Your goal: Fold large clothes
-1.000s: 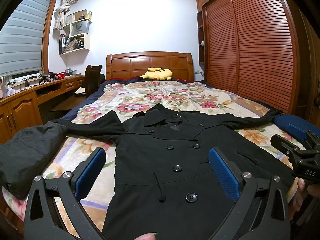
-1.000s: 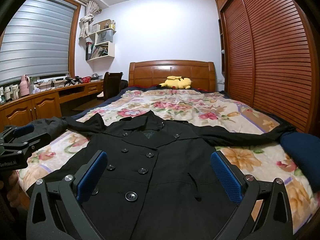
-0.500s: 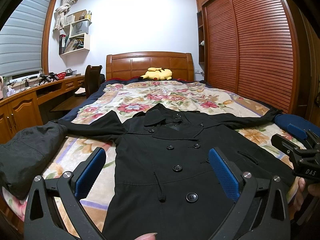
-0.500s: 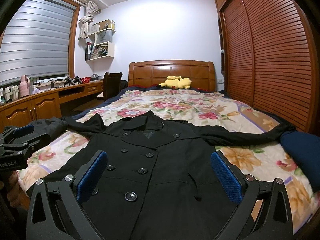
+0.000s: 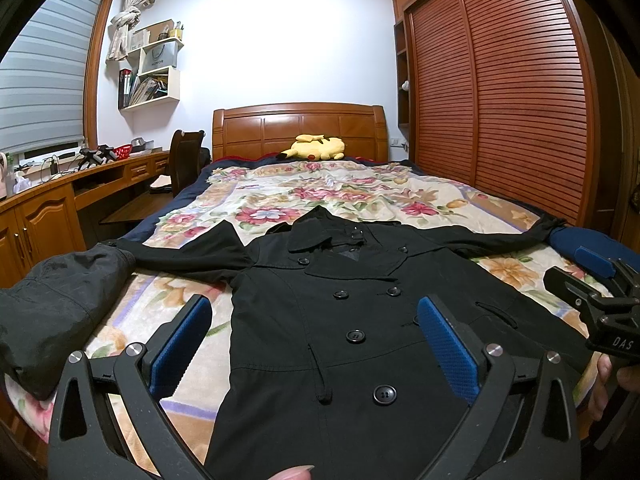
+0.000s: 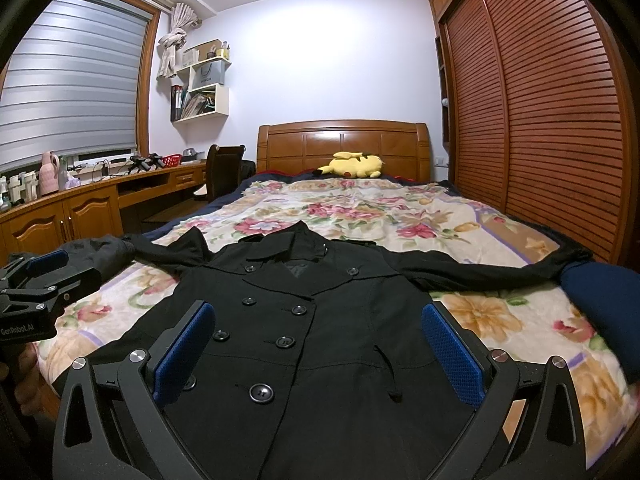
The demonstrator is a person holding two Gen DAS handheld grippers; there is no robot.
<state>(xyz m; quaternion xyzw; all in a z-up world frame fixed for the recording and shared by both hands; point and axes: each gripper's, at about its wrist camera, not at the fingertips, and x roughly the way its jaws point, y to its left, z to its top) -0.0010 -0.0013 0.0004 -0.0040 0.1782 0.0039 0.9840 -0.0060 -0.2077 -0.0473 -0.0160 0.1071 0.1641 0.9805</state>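
Left gripper (image 5: 314,352): jaws spread wide, blue pads bare, nothing pinched, poised over the lower front of the black double-breasted coat (image 5: 360,320). Right gripper (image 6: 318,354): jaws likewise wide apart and empty, poised over the same coat front; also seen at the right edge of the left wrist view, with fingers of the holding hand (image 5: 604,384) below it. Coat laid flat and face up at the foot of the bed, buttoned, collar toward the headboard, both sleeves stretched straight out to the sides. Beneath it, floral bedspread (image 5: 320,192), cream with red and pink blooms, over a dark blue layer showing at the edges. Dark padded garment (image 5: 60,300) bunched at the bed's left near corner, touching the left sleeve end. Navy blue bundle (image 6: 600,300) at the right edge, by the right cuff. Yellow plush toy (image 5: 318,148) lying against the wooden headboard (image 5: 300,128). To the right, louvred wooden wardrobe doors (image 5: 500,100) running the room's length. To the left, wooden desk with cupboards (image 6: 80,208), cluttered on top, dark chair (image 5: 186,156) pushed in, grey roller blind (image 6: 68,80) above. White wall shelves (image 5: 154,76) holding books and a paper bag; plain white far wall.
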